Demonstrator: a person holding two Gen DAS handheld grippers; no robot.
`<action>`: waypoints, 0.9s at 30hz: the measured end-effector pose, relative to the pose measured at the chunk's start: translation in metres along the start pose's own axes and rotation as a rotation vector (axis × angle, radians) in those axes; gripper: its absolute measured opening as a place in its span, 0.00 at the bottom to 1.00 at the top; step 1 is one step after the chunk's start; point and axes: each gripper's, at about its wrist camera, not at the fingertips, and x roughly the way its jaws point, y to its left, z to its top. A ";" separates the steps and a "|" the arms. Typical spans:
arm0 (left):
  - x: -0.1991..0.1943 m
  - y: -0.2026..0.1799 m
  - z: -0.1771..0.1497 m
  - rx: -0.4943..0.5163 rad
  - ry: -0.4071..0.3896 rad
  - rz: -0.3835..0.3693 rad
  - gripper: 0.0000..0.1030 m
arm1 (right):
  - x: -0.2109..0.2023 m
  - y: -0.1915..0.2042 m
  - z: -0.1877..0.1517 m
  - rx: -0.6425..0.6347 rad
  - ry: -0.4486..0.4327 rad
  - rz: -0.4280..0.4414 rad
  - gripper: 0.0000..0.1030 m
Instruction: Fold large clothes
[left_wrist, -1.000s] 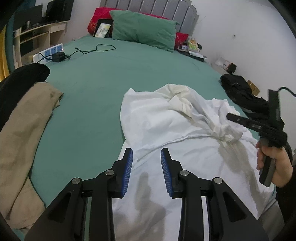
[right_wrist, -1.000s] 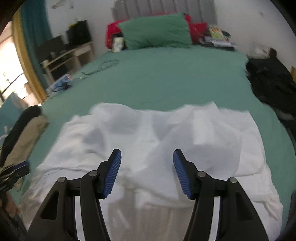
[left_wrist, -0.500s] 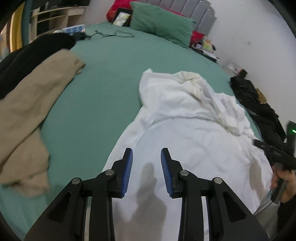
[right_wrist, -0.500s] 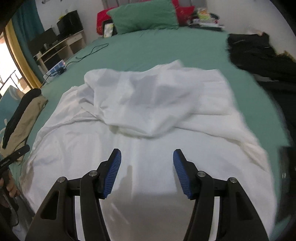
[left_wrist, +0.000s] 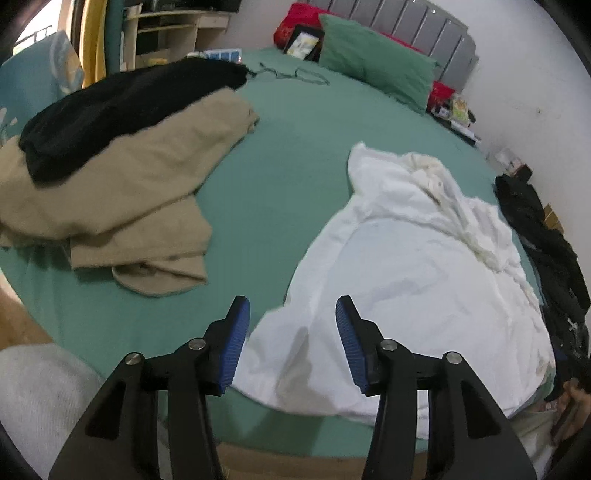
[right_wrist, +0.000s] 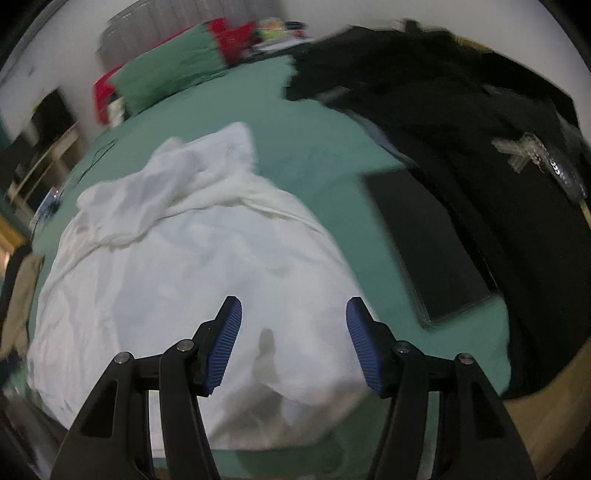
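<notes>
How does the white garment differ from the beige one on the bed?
The white garment lies spread out, wrinkled, its top bunched; the beige garment sits in a loose stack of layers. A black garment lies on the beige one; nothing lies on the white one. Both rest on the green bedsheet.

The left gripper is swinging toward the white garment's near-left corner, its jaws opening wider; the right gripper is sweeping to the garment's right edge
</notes>
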 end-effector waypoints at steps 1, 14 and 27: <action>0.001 -0.001 -0.002 0.005 0.009 -0.003 0.50 | -0.002 -0.005 0.000 0.020 -0.006 0.000 0.58; 0.036 -0.008 -0.025 0.073 0.147 0.083 0.52 | 0.011 -0.038 -0.022 0.117 0.030 0.047 0.58; 0.038 -0.022 -0.027 0.158 0.146 0.143 0.39 | 0.019 0.003 -0.041 -0.014 0.081 0.235 0.07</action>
